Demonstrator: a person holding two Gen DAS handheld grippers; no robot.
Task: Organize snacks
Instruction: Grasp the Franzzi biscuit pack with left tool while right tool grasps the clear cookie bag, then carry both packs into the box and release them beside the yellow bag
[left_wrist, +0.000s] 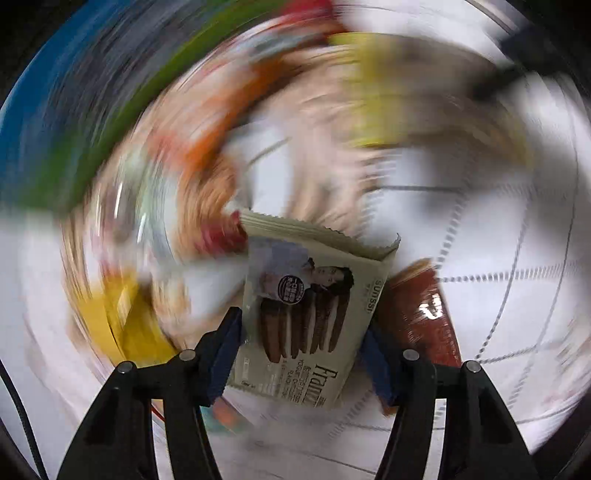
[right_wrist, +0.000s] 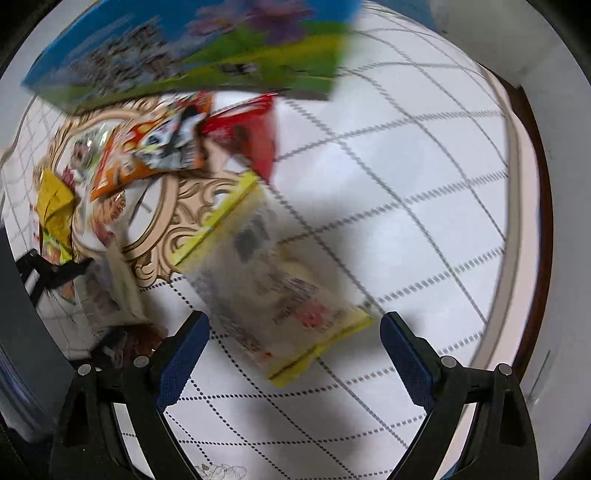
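Note:
My left gripper (left_wrist: 301, 325) points down, shut on a beige cookie packet (left_wrist: 306, 295) printed with brown sandwich biscuits. Its blue pads (left_wrist: 225, 347) press on the packet's two long edges, and the packet is sharp while everything behind it is smeared. A dark red packet (left_wrist: 421, 314) lies just beyond the right finger. My right gripper (right_wrist: 295, 317) stands open over the white checked tablecloth (right_wrist: 406, 184). A clear packet with yellow ends (right_wrist: 273, 266) lies on the cloth ahead of its fingers, untouched.
An ornate gold-rimmed tray (right_wrist: 162, 206) at the left holds an orange packet (right_wrist: 147, 155), a red packet (right_wrist: 251, 136) and a yellow packet (right_wrist: 55, 206). A blue and green box (right_wrist: 184, 48) stands at the back. The table's edge (right_wrist: 517, 184) curves along the right.

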